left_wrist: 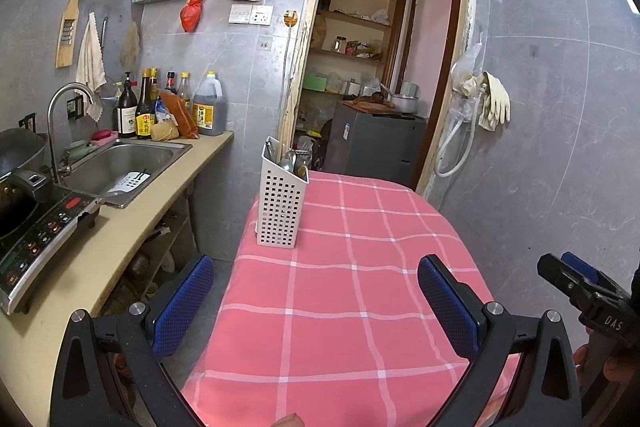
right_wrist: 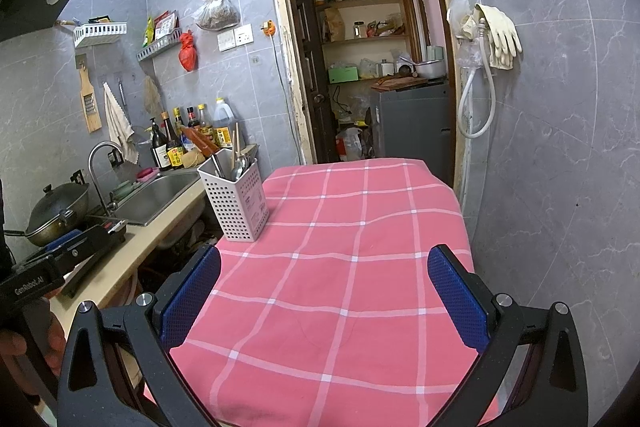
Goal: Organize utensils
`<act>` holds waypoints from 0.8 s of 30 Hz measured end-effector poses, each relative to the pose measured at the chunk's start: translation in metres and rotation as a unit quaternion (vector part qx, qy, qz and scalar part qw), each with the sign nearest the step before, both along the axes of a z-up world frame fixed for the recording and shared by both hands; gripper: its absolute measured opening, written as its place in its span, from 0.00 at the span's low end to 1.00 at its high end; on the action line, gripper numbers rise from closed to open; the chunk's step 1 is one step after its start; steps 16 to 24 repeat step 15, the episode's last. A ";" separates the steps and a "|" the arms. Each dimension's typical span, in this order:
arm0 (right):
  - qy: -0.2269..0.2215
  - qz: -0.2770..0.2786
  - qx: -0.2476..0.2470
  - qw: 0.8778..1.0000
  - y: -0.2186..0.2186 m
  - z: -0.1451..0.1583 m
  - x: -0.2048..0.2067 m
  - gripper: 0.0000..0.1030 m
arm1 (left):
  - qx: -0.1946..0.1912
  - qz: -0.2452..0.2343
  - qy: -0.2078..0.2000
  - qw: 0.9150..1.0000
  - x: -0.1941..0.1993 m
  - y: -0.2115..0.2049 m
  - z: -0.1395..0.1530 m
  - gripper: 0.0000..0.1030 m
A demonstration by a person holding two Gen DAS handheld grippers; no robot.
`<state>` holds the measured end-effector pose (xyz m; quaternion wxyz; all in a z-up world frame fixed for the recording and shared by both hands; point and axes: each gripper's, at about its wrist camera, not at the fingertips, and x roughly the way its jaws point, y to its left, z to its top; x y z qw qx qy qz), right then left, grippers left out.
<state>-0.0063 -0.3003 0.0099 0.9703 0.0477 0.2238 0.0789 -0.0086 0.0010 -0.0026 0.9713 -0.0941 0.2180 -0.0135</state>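
A white perforated utensil holder point(left_wrist: 280, 205) stands upright at the far left edge of the table with the pink checked cloth point(left_wrist: 360, 267). Spoons and other utensils point(left_wrist: 291, 159) stick out of its top. In the right wrist view the holder point(right_wrist: 236, 201) holds spoons and chopsticks point(right_wrist: 239, 157). My left gripper point(left_wrist: 314, 269) is open and empty, above the near part of the table. My right gripper point(right_wrist: 324, 267) is open and empty, also above the near part. The right gripper also shows at the right edge of the left wrist view point(left_wrist: 580, 283).
A counter point(left_wrist: 132, 223) runs along the left with a steel sink point(left_wrist: 120, 163), faucet point(left_wrist: 64, 115), sauce bottles point(left_wrist: 160, 107) and an induction cooker point(left_wrist: 40, 239) with a wok point(right_wrist: 60, 211). An open doorway point(left_wrist: 380, 67) lies behind the table. Gloves point(left_wrist: 494, 103) hang on the right wall.
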 end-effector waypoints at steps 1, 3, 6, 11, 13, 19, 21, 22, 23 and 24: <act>0.000 0.000 0.000 1.000 0.000 0.000 -0.001 0.99 | 0.000 0.000 0.001 1.000 0.001 0.000 0.000 1.00; 0.000 0.001 0.000 1.000 0.001 0.000 0.000 0.99 | 0.003 0.001 0.004 1.000 0.001 -0.001 0.000 1.00; 0.001 0.001 0.000 1.000 0.002 -0.001 -0.002 0.99 | 0.004 -0.004 0.009 1.000 0.002 -0.003 0.000 1.00; 0.002 0.001 -0.001 1.000 0.004 -0.003 -0.001 0.99 | 0.005 -0.005 0.011 1.000 0.005 -0.003 -0.001 1.00; 0.002 0.001 -0.001 1.000 0.004 -0.003 -0.002 0.99 | 0.006 -0.006 0.013 1.000 0.006 -0.004 -0.002 1.00; 0.006 0.001 -0.001 1.000 0.005 -0.008 0.001 0.99 | 0.007 -0.007 0.015 1.000 0.007 -0.004 -0.004 1.00; 0.006 0.001 -0.001 1.000 0.005 -0.008 0.001 0.99 | 0.007 -0.007 0.015 1.000 0.007 -0.004 -0.004 1.00; 0.006 0.001 -0.001 1.000 0.005 -0.008 0.001 0.99 | 0.007 -0.007 0.015 1.000 0.007 -0.004 -0.004 1.00; 0.006 0.001 -0.001 1.000 0.005 -0.008 0.001 0.99 | 0.007 -0.007 0.015 1.000 0.007 -0.004 -0.004 1.00; 0.006 0.001 -0.001 1.000 0.005 -0.008 0.001 0.99 | 0.007 -0.007 0.015 1.000 0.007 -0.004 -0.004 1.00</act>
